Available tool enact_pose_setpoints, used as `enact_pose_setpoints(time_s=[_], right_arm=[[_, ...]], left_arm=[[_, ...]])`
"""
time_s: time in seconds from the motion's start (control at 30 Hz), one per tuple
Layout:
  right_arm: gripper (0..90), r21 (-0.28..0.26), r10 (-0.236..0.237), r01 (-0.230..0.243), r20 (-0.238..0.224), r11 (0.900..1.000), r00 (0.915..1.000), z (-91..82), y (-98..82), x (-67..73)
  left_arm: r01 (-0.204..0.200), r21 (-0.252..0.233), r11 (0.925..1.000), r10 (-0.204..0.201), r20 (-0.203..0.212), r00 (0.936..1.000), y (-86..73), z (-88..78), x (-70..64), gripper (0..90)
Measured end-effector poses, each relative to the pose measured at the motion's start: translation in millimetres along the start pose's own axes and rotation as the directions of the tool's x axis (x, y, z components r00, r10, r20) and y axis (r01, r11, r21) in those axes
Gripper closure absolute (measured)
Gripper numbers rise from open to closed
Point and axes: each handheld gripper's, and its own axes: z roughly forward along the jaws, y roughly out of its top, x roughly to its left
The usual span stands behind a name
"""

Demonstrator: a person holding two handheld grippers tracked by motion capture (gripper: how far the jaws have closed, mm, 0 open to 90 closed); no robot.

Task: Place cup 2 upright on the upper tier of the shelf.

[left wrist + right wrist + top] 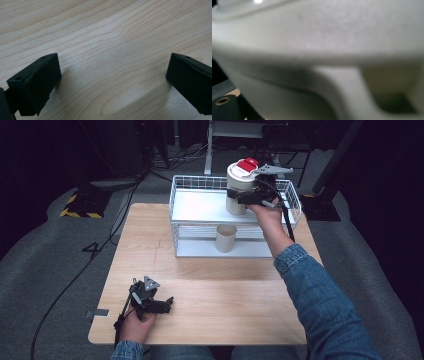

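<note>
at the left of the high view the left gripper (161, 304) rests low over the near edge of the wooden table (210, 285), its jaws spread wide with nothing between them; its own view looks straight down at bare wood grain. it has no part in the step and is best kept parked there, well apart from the work. further right stands the white wire rack (182, 195), two shelves tall, with a small white cup (226, 238) upright on the lower shelf, roughly under the spot where the work goes on. at the right, the right gripper (245, 196) is pinching the white jug (238, 185), a tall vessel with a red lid piece, by its side, over the right part of the upper shelf; the base looks at or just above the shelf, i cannot tell which. it seems to be either setting down or lifting off. the grip sits high on a smooth wall, so keep the jug upright and move it straight up or down. the raised wire rim around the shelf is what could catch the base or the trailing cable.
</note>
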Motion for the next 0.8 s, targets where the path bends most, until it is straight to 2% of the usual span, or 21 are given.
enact_pose_setpoints(time_s=[0.2,0.33,0.43,0.63,0.8], right_arm=[[7.2,-0.001,0.001,-0.001,-0.01,1.0,1.0,1.6,-0.7,-1.4],[0.7,0.006,0.005,-0.005,0.012,1.0,0.9999,2.1,-0.7,-0.3],[0.0,0.018,0.003,-0.004,0.021,1.0,0.9998,0.5,-0.5,0.5],[0.0,-0.002,-0.004,0.004,0.044,1.0,0.999,-12.4,2.2,1.9],[0.0,0.0,-0.011,0.011,0.044,1.0,0.999,-24.4,1.4,3.0]], left_arm=[[0.0,0.001,1.0,0.0,-0.001,1.0,0.0,-0.1,0.0,0.3],[0.0,0.0,1.0,0.0,0.0,1.0,0.0,0.0,0.0,0.3],[0.0,0.0,1.0,0.0,0.0,1.0,0.0,0.0,0.0,0.3],[0.0,-0.001,1.0,0.0,-0.001,1.0,0.0,0.0,0.0,0.3],[0.001,0.0,1.0,-0.001,0.001,1.0,-0.1,0.0,-0.1,0.3]])
